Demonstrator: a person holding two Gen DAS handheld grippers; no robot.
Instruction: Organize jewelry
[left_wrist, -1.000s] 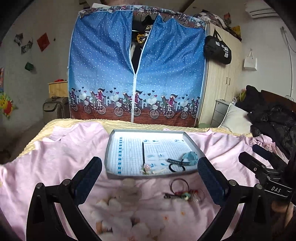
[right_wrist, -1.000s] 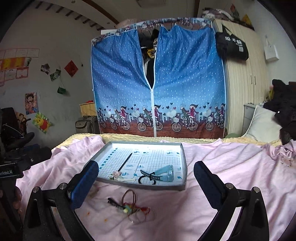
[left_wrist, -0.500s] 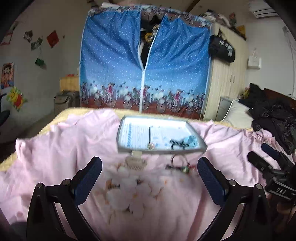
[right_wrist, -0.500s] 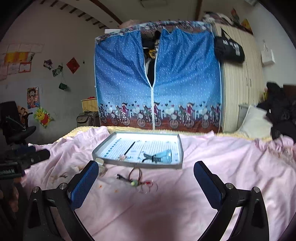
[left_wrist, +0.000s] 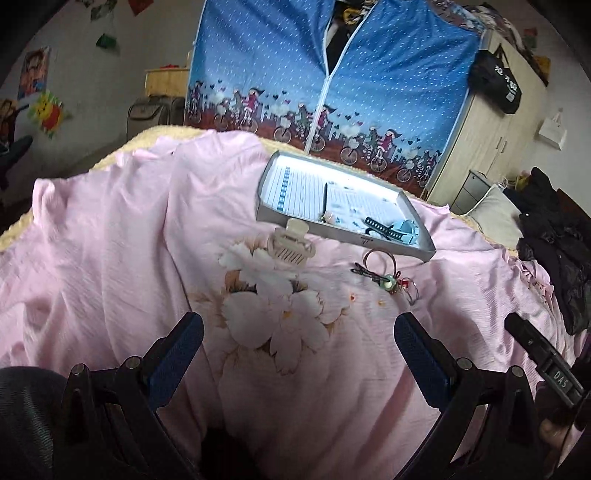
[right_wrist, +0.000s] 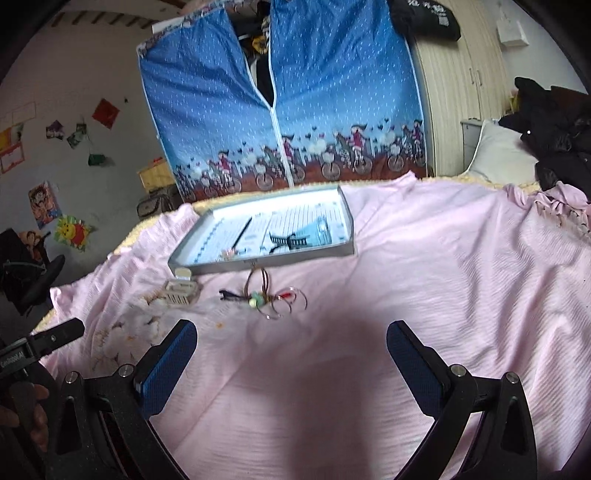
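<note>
Well beyond both grippers' wide-apart fingers (right_wrist: 168, 363) (holding nothing) lies the jewelry (right_wrist: 271, 297).

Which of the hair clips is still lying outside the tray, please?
The beige claw clip lies on the pink sheet before the tray; the blue clip is inside.

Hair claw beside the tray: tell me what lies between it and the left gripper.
Nothing visible does. Only bare pink bedsheet lies between the open left gripper and the hair claw; the tangled bracelets lie off to the right.
</note>
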